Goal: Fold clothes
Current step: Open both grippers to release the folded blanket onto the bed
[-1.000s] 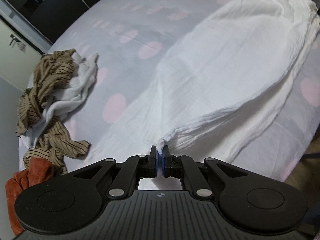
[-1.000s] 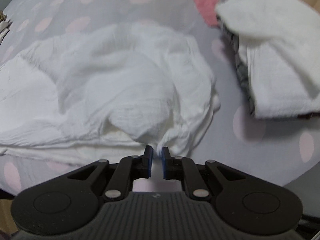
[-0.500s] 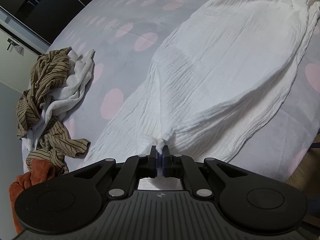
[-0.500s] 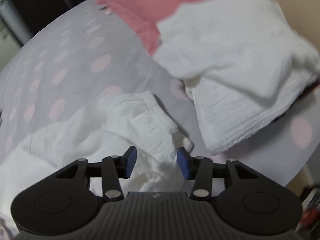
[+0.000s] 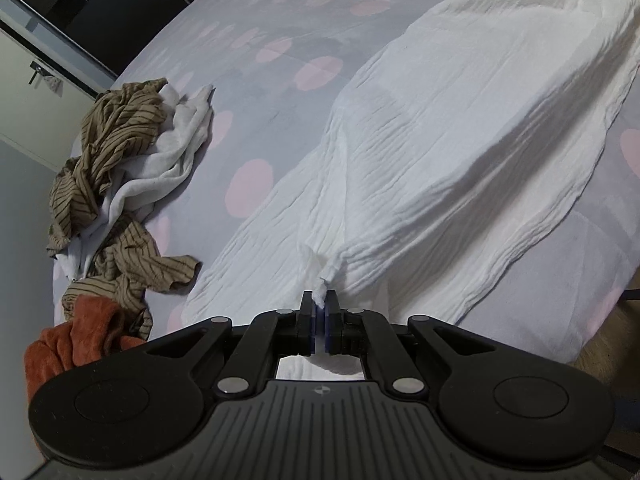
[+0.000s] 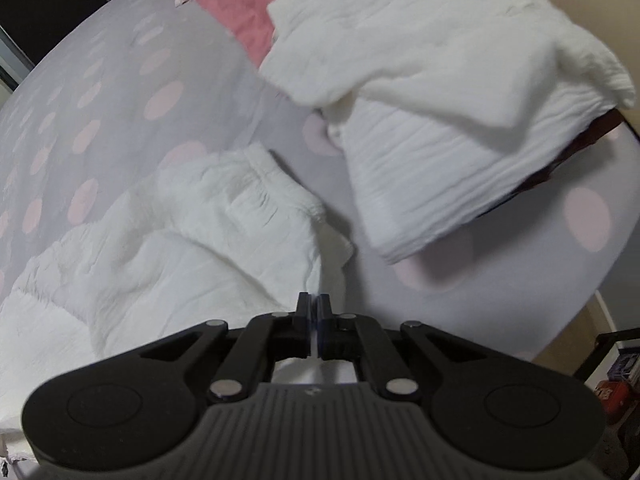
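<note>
Pinching white cloth (image 5: 460, 128) mid-frame, left gripper (image 5: 320, 306) clamped on its corner, right gripper (image 6: 313, 305) closed on its edge, striped pile (image 5: 108, 152) left-view only, folded stack (image 6: 440, 92) right-view only.

A bed (image 5: 280, 80) covered in a grey sheet with pink dots carries everything. A long white crinkled cloth (image 5: 460, 140) lies stretched across it. Near one edge sits a heap of brown striped clothes (image 5: 108, 140), a white garment (image 5: 168, 160) and an orange cloth (image 5: 80, 332). At the other end lie a folded white stack (image 6: 440, 120) and a pink cloth (image 6: 232, 12).
</note>
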